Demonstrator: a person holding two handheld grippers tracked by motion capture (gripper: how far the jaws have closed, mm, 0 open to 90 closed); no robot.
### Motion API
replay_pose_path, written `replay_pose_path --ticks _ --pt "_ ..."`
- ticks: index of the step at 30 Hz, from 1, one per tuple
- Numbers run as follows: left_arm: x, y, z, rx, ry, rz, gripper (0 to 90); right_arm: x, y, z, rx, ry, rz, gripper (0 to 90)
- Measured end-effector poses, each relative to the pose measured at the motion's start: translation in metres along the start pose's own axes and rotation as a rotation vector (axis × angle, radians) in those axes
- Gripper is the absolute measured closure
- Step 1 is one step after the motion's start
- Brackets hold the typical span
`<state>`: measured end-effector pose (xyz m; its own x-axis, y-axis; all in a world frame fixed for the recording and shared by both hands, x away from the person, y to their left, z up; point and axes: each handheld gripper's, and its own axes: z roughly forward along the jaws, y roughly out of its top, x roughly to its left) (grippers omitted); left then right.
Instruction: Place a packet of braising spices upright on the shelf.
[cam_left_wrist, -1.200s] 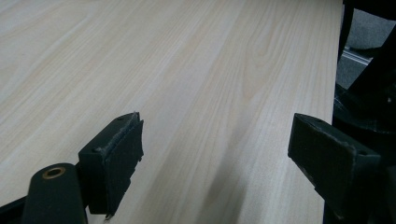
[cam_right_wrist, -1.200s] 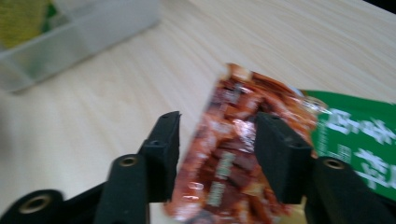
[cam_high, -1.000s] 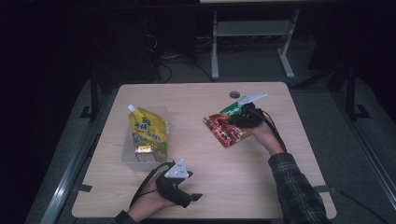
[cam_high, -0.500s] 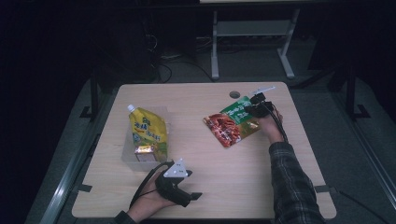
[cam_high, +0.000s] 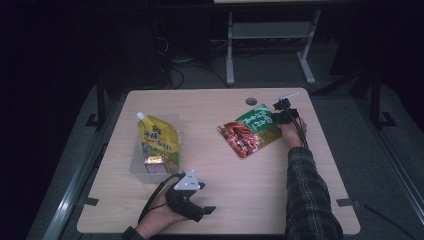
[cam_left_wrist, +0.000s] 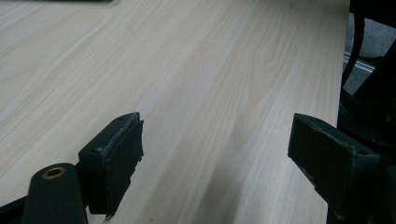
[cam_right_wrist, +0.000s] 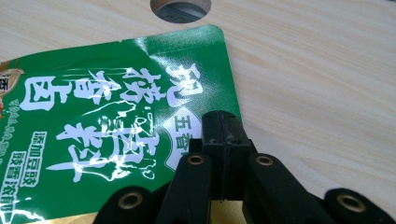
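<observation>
**A:** Pale wood table (cam_high: 220, 200), and on it the job looked like sorting snack packs. Far right, the green-and-red pouch (cam_high: 252, 131) lay flat beside the round cable hole (cam_high: 251, 101). Near left sat the clear bin (cam_high: 142, 167) with the yellow spouted pouch (cam_high: 157, 142) already leaning in it, plus a small box (cam_high: 156, 164). So I'd say this was the pick-up step for pouch number two.

**B:** Was it actually grabbed though?

**A:** Looked like it. In the right gripper view the right gripper (cam_right_wrist: 224, 140) had its jaws pressed together at the pouch's right edge, seemingly pinching it; whether the film really sat between the pads I couldn't tell for sure. The left gripper (cam_left_wrist: 215, 154) rested at the near edge, jaws wide apart over bare wood, holding nothing.

**B:** Next move?

**A:** My guess: lift, carry left, drop it into the bin without knocking the yellow one over. A thin edge grip could slip.

**B:** Anything different from a second before?

**A:** Yeah. The pouch ended up farther right and turned, the right hand had shifted to its far right corner, and those jaws had just been closing. The left hand hadn't budged.
</observation>
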<state>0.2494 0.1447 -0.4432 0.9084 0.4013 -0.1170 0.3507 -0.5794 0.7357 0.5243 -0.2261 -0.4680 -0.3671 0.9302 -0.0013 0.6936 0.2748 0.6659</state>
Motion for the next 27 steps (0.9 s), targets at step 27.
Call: replay_pose_path --ticks 27 --pt "-0.002 0.002 0.0 -0.003 -0.008 0.007 17.1 0.057 0.008 0.011 -0.037 0.177 -0.28 90.0"
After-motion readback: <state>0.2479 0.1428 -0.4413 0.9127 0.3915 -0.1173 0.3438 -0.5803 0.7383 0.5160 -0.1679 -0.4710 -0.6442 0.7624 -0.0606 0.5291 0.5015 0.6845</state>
